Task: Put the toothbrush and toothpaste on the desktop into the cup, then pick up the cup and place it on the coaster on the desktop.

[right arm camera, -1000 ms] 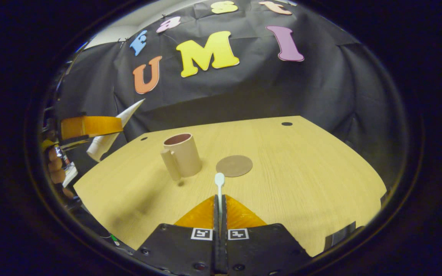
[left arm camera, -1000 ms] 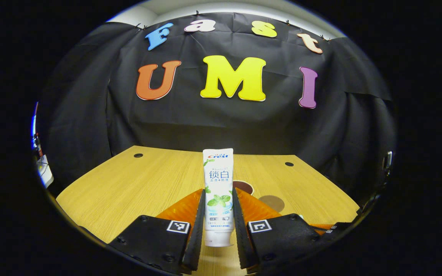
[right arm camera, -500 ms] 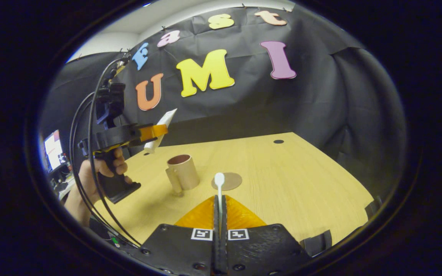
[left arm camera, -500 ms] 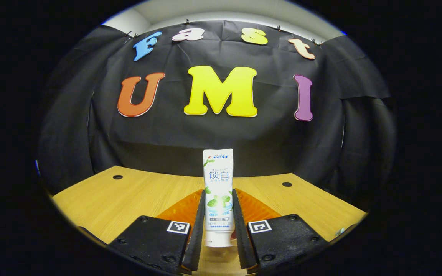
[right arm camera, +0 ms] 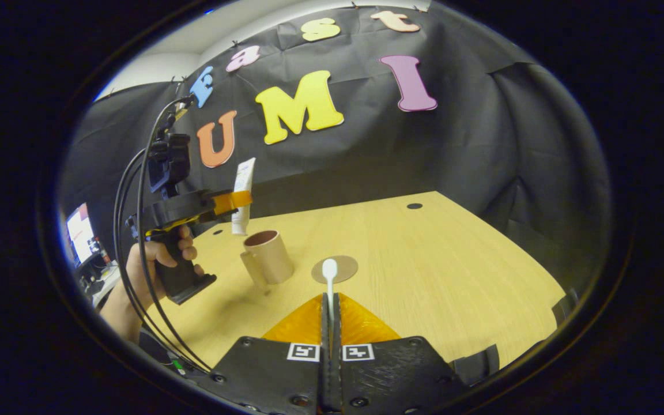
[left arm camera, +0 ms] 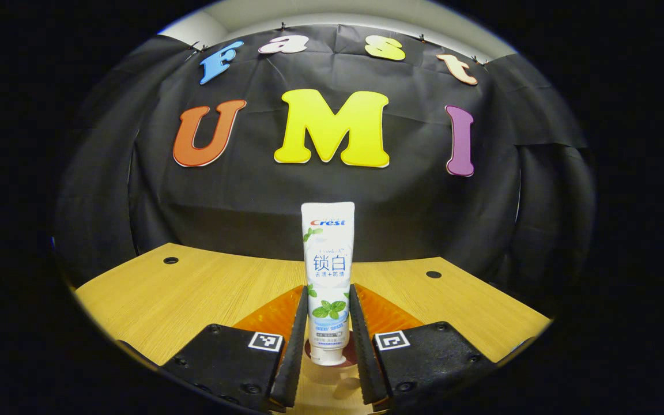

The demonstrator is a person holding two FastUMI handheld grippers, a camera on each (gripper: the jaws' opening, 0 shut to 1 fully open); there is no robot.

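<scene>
At the left of the desk [right arm camera: 424, 271], in the right gripper view, we see a hand [right arm camera: 156, 259] holding the left gripper [left arm camera: 327, 328] just above the cup [right arm camera: 268, 256]. Its two fingers press on the lower body of the toothpaste [left arm camera: 328, 271], which hangs upright, cap down, over the cup's mouth. In the left gripper view the cap sits right above the cup's dark opening.

We judge the tube light and soft-walled: a squeeze at mid-body dents it, and its glossy skin may slip, so the firmer part near the cap shoulder is the safer hold.

The cup stands on the wood with its handle toward us. It looks rigid and fairly light, and could tip if the tube strikes its rim off-centre.

Just right of the cup lies the round coaster [right arm camera: 335, 268], flat and bare.

Nearest us, the right gripper [right arm camera: 330, 305] is clamped on the toothbrush [right arm camera: 329, 282], whose head points forward over the coaster's near edge. The brush is thin, stiff and light; held by the handle, it may pivot between the pads.
</scene>
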